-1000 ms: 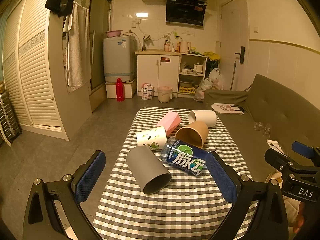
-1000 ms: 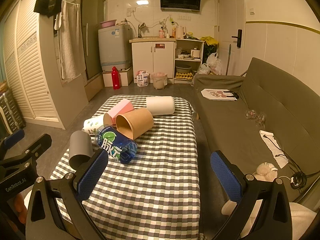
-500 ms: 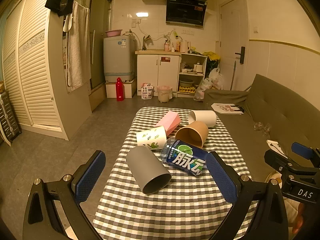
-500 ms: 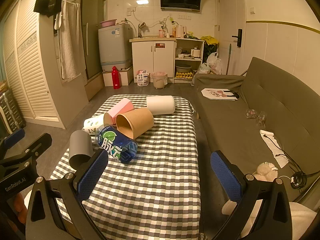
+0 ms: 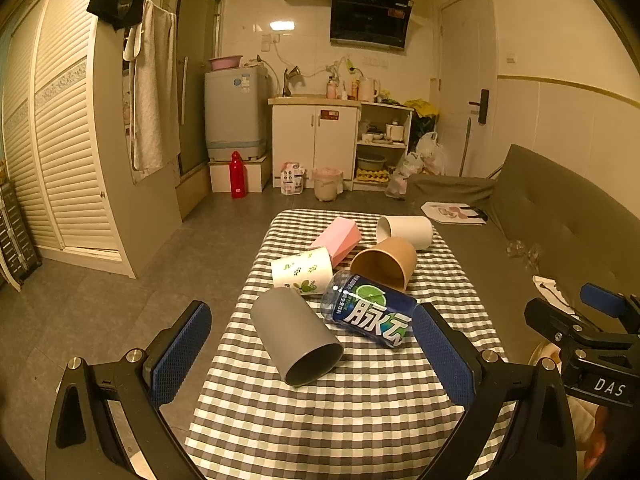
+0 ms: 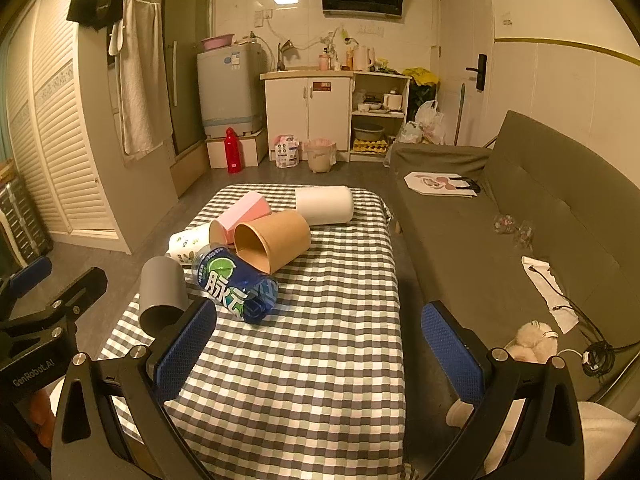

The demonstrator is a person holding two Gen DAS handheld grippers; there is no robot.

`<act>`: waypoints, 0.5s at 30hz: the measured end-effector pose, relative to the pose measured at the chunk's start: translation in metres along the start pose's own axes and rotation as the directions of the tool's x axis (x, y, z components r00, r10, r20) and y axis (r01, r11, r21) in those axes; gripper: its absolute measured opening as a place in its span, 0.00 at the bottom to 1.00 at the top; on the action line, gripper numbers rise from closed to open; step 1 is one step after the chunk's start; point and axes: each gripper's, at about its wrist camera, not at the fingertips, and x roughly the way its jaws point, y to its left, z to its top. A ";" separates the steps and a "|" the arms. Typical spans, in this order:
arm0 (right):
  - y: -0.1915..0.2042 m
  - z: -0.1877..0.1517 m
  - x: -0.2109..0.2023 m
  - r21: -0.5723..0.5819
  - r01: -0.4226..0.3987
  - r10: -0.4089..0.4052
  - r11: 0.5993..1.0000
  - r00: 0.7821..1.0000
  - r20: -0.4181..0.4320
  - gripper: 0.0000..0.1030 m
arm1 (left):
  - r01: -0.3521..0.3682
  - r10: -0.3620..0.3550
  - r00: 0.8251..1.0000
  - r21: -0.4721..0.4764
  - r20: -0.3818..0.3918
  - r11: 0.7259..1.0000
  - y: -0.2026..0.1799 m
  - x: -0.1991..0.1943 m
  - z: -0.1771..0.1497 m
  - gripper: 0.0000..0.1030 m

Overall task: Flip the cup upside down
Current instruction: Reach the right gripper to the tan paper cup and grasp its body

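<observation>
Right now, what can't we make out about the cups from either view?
- Pink cup: mouth hidden by the leaf cup in the left view and by the brown cup in the right.
- Grey cup: mouth partly covered by the right tool's finger in the right view.
- Bottle: cap end behind the left tool's finger.

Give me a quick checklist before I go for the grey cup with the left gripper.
1. Left gripper open: ok.
2. Grey cup lying on its side, mouth toward the camera: ok.
3. Grey cup centred between the left fingers: ok.
4. Clearance from the blue bottle beside it: not ok, they look close or touching.
5. Right gripper open and holding nothing: ok.
6. Checked tablecloth bare in front for setting the cup down: ok.
</observation>
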 end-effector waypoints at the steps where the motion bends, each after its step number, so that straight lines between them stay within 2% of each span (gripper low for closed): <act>1: 0.000 0.000 0.000 0.002 -0.004 0.004 1.000 1.000 -0.002 1.00 | 0.001 -0.001 1.000 -0.001 -0.003 1.000 0.001 0.001 0.000 1.00; 8: 0.005 0.005 0.005 0.007 -0.018 0.018 1.000 1.000 -0.021 1.00 | 0.000 0.000 1.000 -0.013 -0.020 1.000 0.007 0.009 0.006 1.00; 15: 0.011 0.025 0.021 0.016 -0.022 0.023 1.000 0.998 -0.058 1.00 | -0.003 0.002 0.999 -0.029 -0.033 1.000 0.021 0.033 0.023 1.00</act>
